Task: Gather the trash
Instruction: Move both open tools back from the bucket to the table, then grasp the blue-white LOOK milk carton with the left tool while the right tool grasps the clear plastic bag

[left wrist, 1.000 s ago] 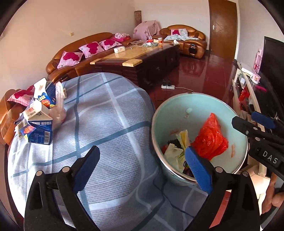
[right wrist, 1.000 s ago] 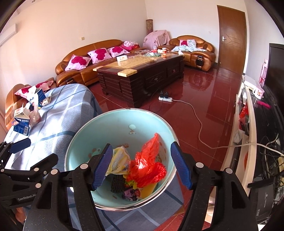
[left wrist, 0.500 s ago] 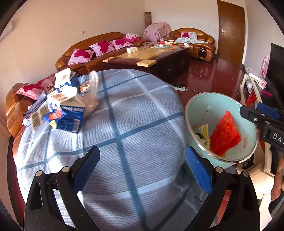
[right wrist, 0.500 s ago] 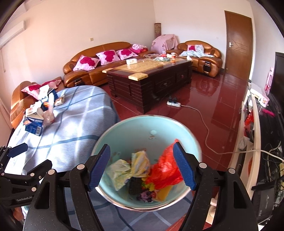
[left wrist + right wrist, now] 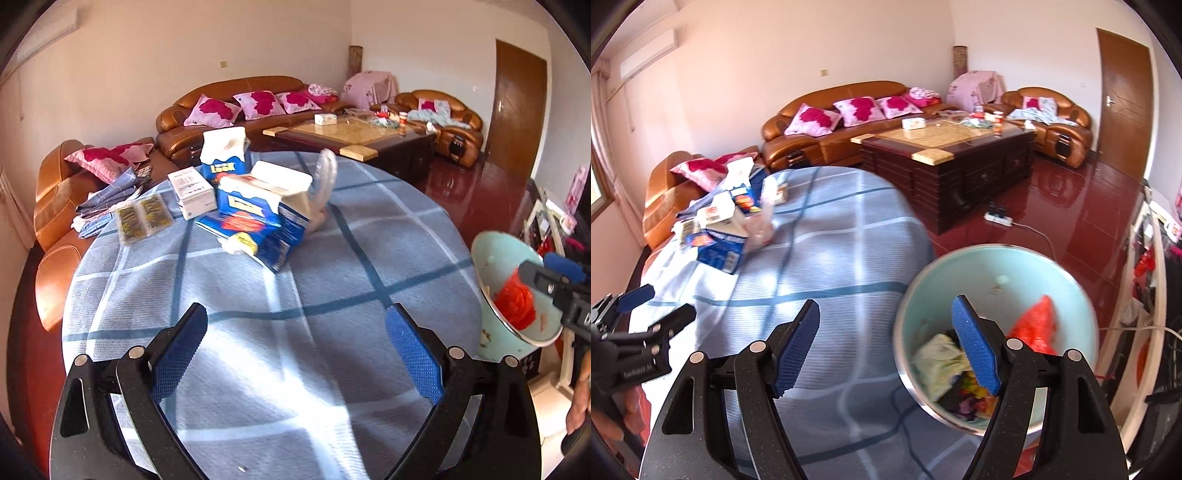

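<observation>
Both the left gripper [image 5: 293, 350] and right gripper [image 5: 886, 350] are spread and empty. The blue cartons [image 5: 258, 218] lie far across the table [image 5: 369, 258]; best reach over, straddle one carton squarely, then carry it right to the bin [image 5: 1071, 291].

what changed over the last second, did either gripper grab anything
Neither grabbed anything. Both grippers swung from the bin toward the cartons on the table. The left gripper stayed open and empty; the right gripper's jaws have just been opening, nothing between them. Trash in the bin and the cartons stayed put.
</observation>
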A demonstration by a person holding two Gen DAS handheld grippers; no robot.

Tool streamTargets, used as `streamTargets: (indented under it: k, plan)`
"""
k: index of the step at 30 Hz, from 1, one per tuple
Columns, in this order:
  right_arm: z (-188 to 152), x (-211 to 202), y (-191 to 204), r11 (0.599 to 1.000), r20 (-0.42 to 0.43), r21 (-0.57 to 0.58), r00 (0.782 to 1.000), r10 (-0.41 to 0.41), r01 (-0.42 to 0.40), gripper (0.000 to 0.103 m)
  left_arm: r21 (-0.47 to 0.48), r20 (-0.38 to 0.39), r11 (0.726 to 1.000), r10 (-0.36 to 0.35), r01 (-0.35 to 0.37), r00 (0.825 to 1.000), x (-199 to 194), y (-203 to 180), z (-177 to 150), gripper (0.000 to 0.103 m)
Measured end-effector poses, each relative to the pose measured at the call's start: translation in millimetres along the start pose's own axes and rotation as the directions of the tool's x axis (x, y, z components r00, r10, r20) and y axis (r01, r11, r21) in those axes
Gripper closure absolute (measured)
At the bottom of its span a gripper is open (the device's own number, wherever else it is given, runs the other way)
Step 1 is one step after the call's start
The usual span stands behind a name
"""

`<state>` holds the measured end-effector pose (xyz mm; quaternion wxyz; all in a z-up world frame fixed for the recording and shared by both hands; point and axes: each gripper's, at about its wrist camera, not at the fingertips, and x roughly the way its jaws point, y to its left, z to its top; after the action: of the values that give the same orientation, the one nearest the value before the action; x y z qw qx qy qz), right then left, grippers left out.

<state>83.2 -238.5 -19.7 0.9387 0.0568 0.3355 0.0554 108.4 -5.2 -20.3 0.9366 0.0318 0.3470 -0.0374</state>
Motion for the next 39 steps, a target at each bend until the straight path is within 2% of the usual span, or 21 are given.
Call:
streamTargets:
  k: [6,9,13,16,20,22,23,24,27,31,33,37,39]
  plan:
    - [1,16,31,0.999,-0.033,-0.028,0.999,0.031,-0.032,0.028,-0.008,0.058,1.000,-0.010,0.010,0.998,16,33,24,0.006]
    - [2,23,40,0.999,-0.046,-0.036,0.998,0.040,-0.041,0.028,0.049,0.071,0.999,-0.022,0.018,0.997,36,39,39,0.006]
    - [3,33,45,0.998,-0.063,-0.030,0.997,0.044,-0.046,0.028,0.096,0.028,0.993,-0.077,0.074,0.997,70,40,55,0.006]
    - [3,42,47,0.999,-0.078,-0.027,0.996,0.038,-0.040,0.028,0.113,0.011,0.991,-0.069,0.067,0.998,92,38,61,0.006]
    - [4,49,45,0.999,-0.089,-0.015,0.995,0.033,-0.034,0.028,0.104,-0.005,0.991,-0.083,0.083,0.997,106,42,60,0.011]
    - [5,54,44,0.999,-0.091,-0.005,0.995,0.032,-0.033,0.028,0.098,-0.001,0.990,-0.098,0.097,0.995,104,44,58,0.020]
    - [5,55,44,0.999,-0.092,-0.002,0.995,0.032,-0.032,0.028,0.093,-0.008,0.989,-0.112,0.112,0.994,103,46,56,0.030]
    - [5,58,45,0.999,-0.096,0.000,0.995,0.033,-0.033,0.028,0.080,-0.009,0.989,-0.124,0.124,0.992,101,48,55,0.033]
    - [8,67,52,0.999,-0.104,-0.003,0.994,0.038,-0.038,0.028,0.052,-0.001,0.990,-0.132,0.132,0.991,93,57,49,0.033]
    - [14,72,63,0.999,-0.098,-0.009,0.994,0.051,-0.052,0.028,-0.031,0.025,0.986,-0.162,0.163,0.986,67,81,42,0.033]
    - [18,76,67,0.998,-0.095,-0.002,0.993,0.066,-0.066,0.028,-0.037,0.040,0.989,-0.139,0.141,0.989,51,92,36,0.033]
    - [27,91,82,0.993,-0.112,0.028,0.987,0.118,-0.115,0.028,-0.096,0.065,0.985,-0.140,0.146,0.988,26,120,26,0.033]
    - [32,101,92,0.988,-0.122,0.059,0.982,0.146,-0.140,0.028,-0.116,0.063,0.988,-0.095,0.102,0.993,22,131,22,0.033]
